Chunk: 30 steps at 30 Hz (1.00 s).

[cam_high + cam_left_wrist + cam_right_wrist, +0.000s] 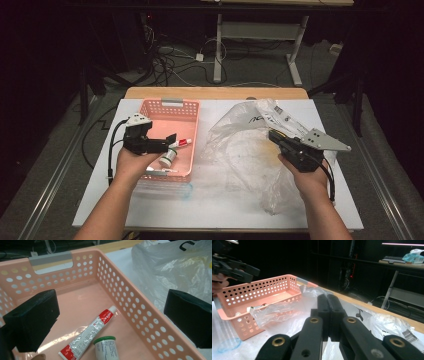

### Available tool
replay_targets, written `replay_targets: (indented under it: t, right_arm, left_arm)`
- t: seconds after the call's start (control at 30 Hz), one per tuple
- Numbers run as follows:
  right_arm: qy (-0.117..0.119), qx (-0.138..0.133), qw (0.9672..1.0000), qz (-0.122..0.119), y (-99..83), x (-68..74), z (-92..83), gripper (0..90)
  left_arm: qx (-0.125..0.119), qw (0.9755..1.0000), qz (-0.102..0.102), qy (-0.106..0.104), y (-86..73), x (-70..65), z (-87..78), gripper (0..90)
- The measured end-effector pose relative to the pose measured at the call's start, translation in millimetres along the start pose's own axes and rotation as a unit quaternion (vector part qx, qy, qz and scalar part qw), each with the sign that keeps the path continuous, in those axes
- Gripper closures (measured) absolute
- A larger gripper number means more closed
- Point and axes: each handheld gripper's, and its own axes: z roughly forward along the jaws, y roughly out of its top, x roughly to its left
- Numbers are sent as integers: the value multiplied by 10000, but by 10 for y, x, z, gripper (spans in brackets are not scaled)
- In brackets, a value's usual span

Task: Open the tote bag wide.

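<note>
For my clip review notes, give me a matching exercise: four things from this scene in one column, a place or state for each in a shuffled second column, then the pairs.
Things
1. toothpaste tube
2. green-capped bottle
3. left hand-held gripper
4. right hand-held gripper

Places or states
A. jaws pressed together, over the clear plastic bag
B. lying flat on the floor of the pink basket
C. jaws wide apart, nothing between them, above the basket
D. inside the basket beside the tube, green lid showing

Pairs: 1-B, 2-D, 3-C, 4-A
</note>
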Motion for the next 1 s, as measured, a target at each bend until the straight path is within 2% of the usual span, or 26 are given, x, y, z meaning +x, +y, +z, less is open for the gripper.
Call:
replay_targets:
  t: [0.27,0.4,0.57,0.77,1.0]
  right_arm:
    - [-11,1,10000,18,2,-6,-6,900]
    - [3,-6,10000,34,3,-8,-6,900]
    - [18,-11,10000,3,-1,-14,0,900]
    - [26,13,10000,25,-10,-15,5,900]
    - [35,40,10000,33,-22,-12,18,900]
  left_arm:
    - [556,9984,-43,66,70,143,266,1]
    - [867,9962,-32,88,78,192,383,11]
    - [1223,9924,-143,37,79,246,503,18]
    - [1712,9852,-9,-6,101,250,636,37]
    - [2248,9743,118,-75,102,263,792,68]
